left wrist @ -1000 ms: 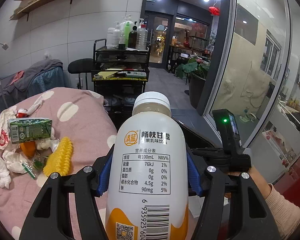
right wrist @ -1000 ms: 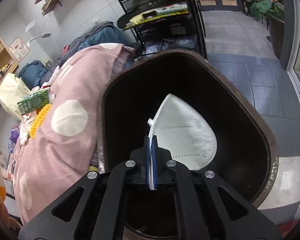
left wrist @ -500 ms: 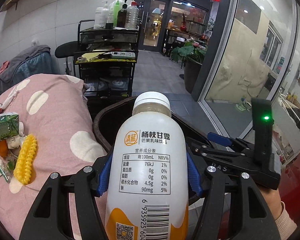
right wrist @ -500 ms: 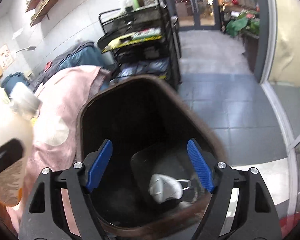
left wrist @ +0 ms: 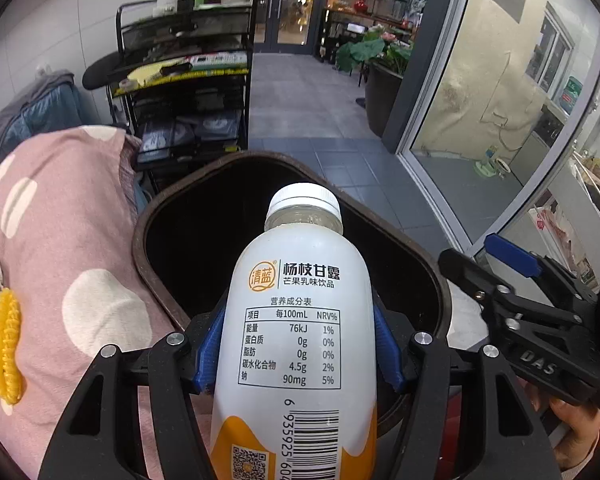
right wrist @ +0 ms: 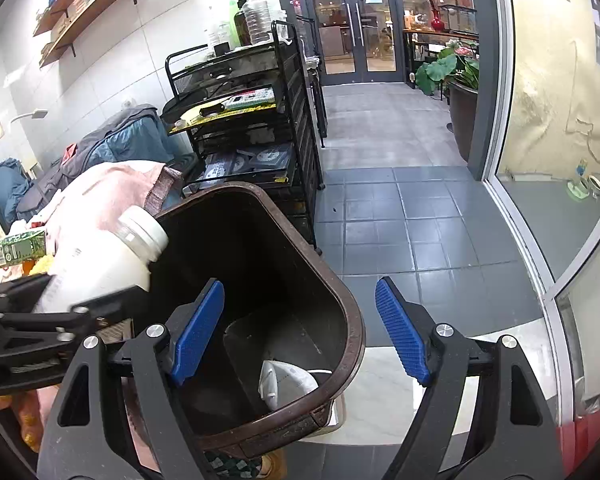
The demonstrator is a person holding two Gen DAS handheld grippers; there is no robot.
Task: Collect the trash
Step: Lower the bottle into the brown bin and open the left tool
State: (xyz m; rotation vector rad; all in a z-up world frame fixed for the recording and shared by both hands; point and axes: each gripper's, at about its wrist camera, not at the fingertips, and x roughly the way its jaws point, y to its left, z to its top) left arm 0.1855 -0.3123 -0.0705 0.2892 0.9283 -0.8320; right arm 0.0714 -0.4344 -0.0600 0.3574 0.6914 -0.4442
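My left gripper (left wrist: 300, 344) is shut on a white drink bottle (left wrist: 300, 320) with an orange base and white cap, held over the near rim of the dark brown trash bin (left wrist: 156, 280). The bottle also shows in the right wrist view (right wrist: 104, 260), tilted toward the bin (right wrist: 352, 328). My right gripper (right wrist: 300, 328) is open and empty over the bin's right rim. A white face mask (right wrist: 288, 380) lies at the bin's bottom. The right gripper shows in the left wrist view (left wrist: 512, 264).
A pink dotted cloth (left wrist: 60, 240) covers the table left of the bin, with a yellow corn-shaped item (left wrist: 6, 344) and a green carton (right wrist: 20, 246). A black wire cart (right wrist: 252, 120) stands behind the bin. Grey tiled floor (right wrist: 400, 208) and a glass wall are to the right.
My right gripper opened, dropped the face mask into the bin and pulled back to the right. My left gripper carried the bottle from the table toward the bin.
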